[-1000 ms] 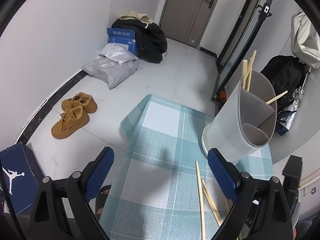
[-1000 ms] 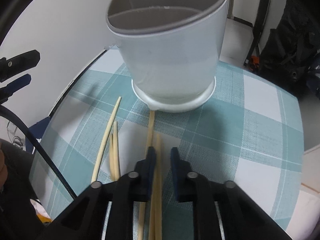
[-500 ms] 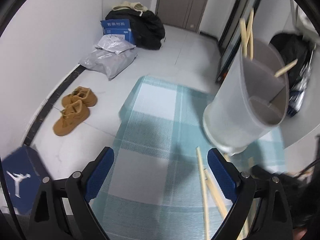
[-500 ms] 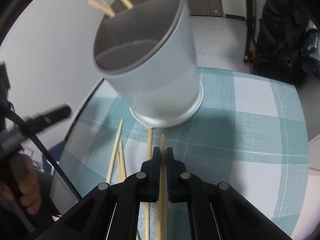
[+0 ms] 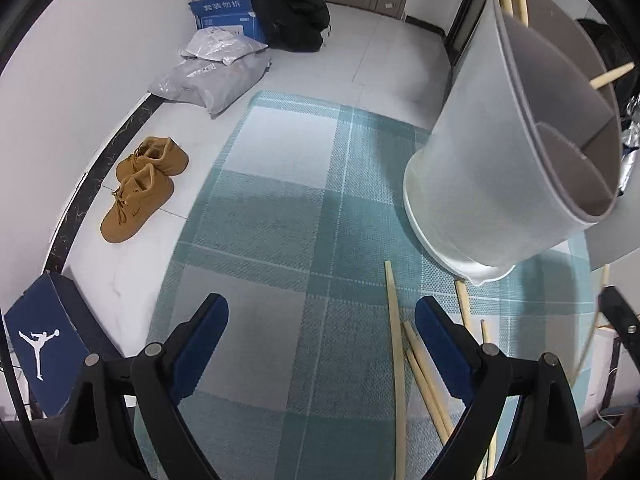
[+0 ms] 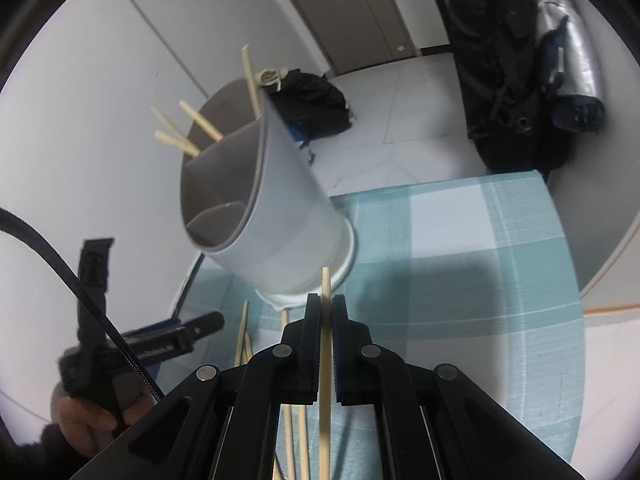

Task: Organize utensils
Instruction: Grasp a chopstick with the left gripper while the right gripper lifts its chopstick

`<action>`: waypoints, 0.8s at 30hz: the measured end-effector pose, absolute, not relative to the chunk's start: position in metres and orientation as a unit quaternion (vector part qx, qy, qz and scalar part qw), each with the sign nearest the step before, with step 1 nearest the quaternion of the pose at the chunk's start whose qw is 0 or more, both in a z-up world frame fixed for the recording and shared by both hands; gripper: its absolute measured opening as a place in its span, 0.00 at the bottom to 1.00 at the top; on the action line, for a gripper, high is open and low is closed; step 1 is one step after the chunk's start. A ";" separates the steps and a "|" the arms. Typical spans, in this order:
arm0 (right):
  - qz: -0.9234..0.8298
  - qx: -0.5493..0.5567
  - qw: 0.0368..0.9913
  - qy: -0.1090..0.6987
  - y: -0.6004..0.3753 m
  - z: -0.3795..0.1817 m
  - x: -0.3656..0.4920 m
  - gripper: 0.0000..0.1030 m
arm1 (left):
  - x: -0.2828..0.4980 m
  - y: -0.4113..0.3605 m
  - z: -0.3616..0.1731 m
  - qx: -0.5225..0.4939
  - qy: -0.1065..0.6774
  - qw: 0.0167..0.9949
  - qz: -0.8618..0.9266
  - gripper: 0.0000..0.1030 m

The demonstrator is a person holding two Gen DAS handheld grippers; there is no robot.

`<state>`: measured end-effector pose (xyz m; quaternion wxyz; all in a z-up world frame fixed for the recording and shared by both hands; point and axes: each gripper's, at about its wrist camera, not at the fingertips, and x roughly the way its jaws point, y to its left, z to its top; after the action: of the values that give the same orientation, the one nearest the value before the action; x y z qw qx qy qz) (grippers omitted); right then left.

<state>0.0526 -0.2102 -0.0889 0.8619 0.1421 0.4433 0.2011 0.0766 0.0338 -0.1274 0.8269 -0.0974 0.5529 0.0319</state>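
Right tool (image 6: 326,312) clamped on one chopstick (image 6: 325,360), tip toward holder (image 6: 276,216) at 11 o'clock. Light, stiff, smooth wood; mid-shaft pinch limits swivel. Left tool (image 5: 322,334) wide open, empty, above counter (image 5: 280,220); loose chopsticks (image 5: 394,360) at its 3 o'clock.

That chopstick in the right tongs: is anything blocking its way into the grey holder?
Nothing visible. The chopstick is clamped in the right tongs, and only open air lies between its tip and the holder's open rim.
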 end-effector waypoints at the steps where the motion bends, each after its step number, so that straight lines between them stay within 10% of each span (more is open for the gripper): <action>1: 0.200 0.150 0.861 0.442 -0.214 -0.089 0.053 0.04 | 0.079 0.032 -0.130 -0.099 0.558 0.824 0.031 0.90; 17: 0.191 0.179 0.876 0.405 -0.247 -0.070 0.039 0.04 | 0.090 0.011 -0.138 -0.022 0.568 0.822 0.043 0.63; 24: 0.191 0.181 0.882 0.392 -0.252 -0.063 0.036 0.04 | 0.093 0.014 -0.137 -0.044 0.570 0.820 0.022 0.07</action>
<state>0.0362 -0.2518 -0.0630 0.8816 0.1806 0.3920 0.1911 0.0926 0.0139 -0.1366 0.8204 -0.0441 0.5697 0.0216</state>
